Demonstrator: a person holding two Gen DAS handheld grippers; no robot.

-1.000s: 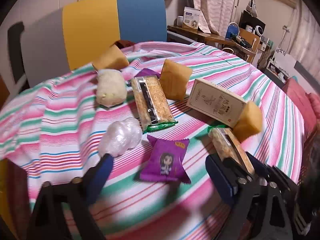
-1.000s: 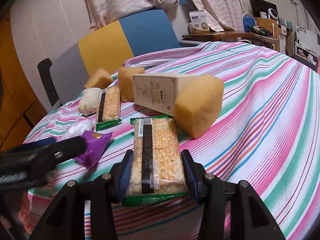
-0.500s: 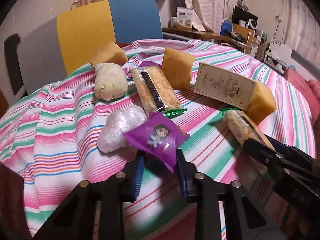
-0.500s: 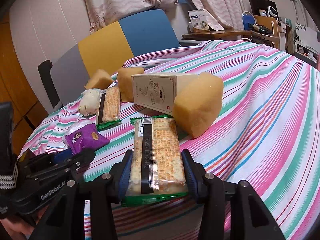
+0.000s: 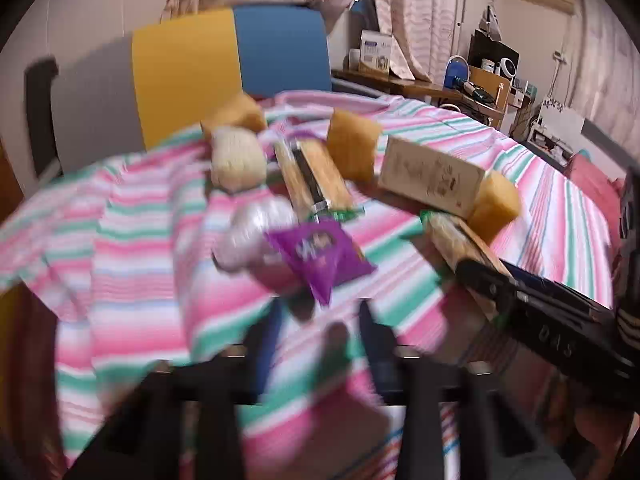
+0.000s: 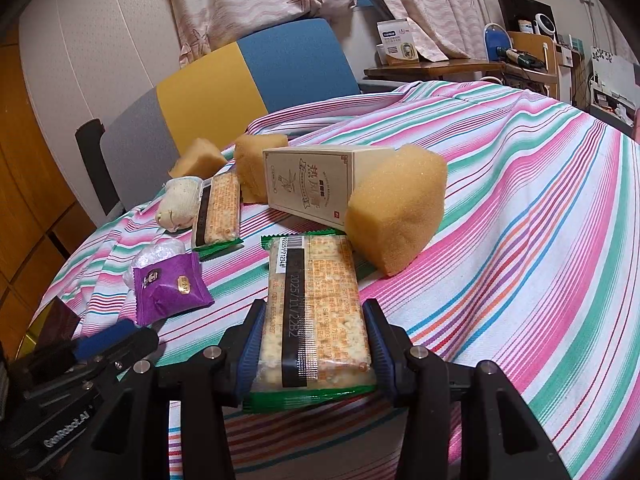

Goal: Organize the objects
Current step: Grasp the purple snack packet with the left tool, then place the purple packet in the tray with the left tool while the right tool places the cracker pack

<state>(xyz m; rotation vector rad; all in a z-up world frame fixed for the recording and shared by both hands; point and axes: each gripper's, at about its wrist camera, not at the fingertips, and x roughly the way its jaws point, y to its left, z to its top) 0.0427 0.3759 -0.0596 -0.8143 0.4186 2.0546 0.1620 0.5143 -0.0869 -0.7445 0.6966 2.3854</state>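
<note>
left gripper [image 5: 320,332]: jaws just reopened, apart, purple packet [image 5: 320,256] lies free just ahead of tips | right gripper [image 6: 312,344]: clamped on cracker pack [image 6: 314,312] | sponge [image 6: 396,208] just beyond pack

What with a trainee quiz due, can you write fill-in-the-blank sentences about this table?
1. The right gripper is shut on a cracker packet whose wrapper ends are ____.
2. The small snack packet is coloured ____.
3. ____ sponge blocks sit on the striped tablecloth.

Missing words: green; purple; Three.
</note>
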